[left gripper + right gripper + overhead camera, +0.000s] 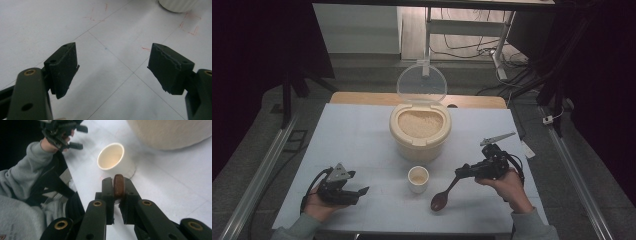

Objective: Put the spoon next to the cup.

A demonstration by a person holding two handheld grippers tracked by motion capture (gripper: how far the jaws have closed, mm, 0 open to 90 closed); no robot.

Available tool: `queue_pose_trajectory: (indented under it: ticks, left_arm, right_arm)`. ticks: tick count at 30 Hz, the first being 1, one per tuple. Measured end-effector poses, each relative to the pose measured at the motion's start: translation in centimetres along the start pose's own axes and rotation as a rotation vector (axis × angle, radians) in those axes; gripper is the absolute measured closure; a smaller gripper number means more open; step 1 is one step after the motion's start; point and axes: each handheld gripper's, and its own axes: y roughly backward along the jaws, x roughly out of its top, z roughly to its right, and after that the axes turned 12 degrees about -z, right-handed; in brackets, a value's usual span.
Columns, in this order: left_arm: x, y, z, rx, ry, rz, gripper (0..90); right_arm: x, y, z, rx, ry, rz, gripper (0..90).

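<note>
My right gripper (pixel 460 172) is clenched on the wooden spoon (pixel 443 197) by its handle end, the bowl hanging low just right of the small cup (pixel 418 179). It looks light, stiff and smooth; I judge a grip nearer mid-handle steadier. The left gripper (pixel 362 191), left of the cup, is released.

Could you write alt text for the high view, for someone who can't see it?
A person's right gripper holds a brown wooden spoon low over a white table, beside a small white cup. Behind the cup stands an open rice container; the left gripper rests open and empty.
</note>
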Motion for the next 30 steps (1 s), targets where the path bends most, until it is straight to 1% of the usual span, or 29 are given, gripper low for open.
queue_pose_trajectory:
  ticks: [3,8,11,14,18,23,26,30]
  left_arm:
    - [0.0,0.0,0.0,0.0,-0.001,-0.001,23.2]
    - [0.0,0.0,0.0,0.001,-0.002,0.001,23.2]
    - [0.0,0.0,0.1,0.001,-0.003,0.002,23.1]
    - [0.0,0.0,0.1,0.001,-0.003,0.001,23.1]
    - [0.0,0.0,0.1,0.002,-0.003,0.001,23.1]
    - [0.0,0.0,0.1,0.002,-0.004,-0.001,23.1]
    - [0.0,0.0,0.1,0.002,-0.005,-0.001,23.1]
    - [0.0,0.0,0.1,0.002,-0.005,-0.001,23.1]
  right_arm:
    - [0.2,-0.5,0.4,-0.002,-0.015,-0.02,82.6]
    - [0.4,-1.2,0.8,-0.03,-0.036,-0.017,82.3]
    - [0.4,-1.4,1.2,-0.033,-0.047,0.007,81.7]
    - [0.4,-1.6,1.5,-0.06,-0.056,0.031,79.8]
    - [0.2,-2.0,2.0,-0.09,-0.055,0.09,77.9]
    - [0.0,-2.8,2.8,-0.152,-0.051,0.153,73.7]
    - [-0.1,-3.4,3.3,-0.188,-0.055,0.177,70.8]
    - [-0.4,-4.2,3.9,-0.255,-0.05,0.195,65.7]
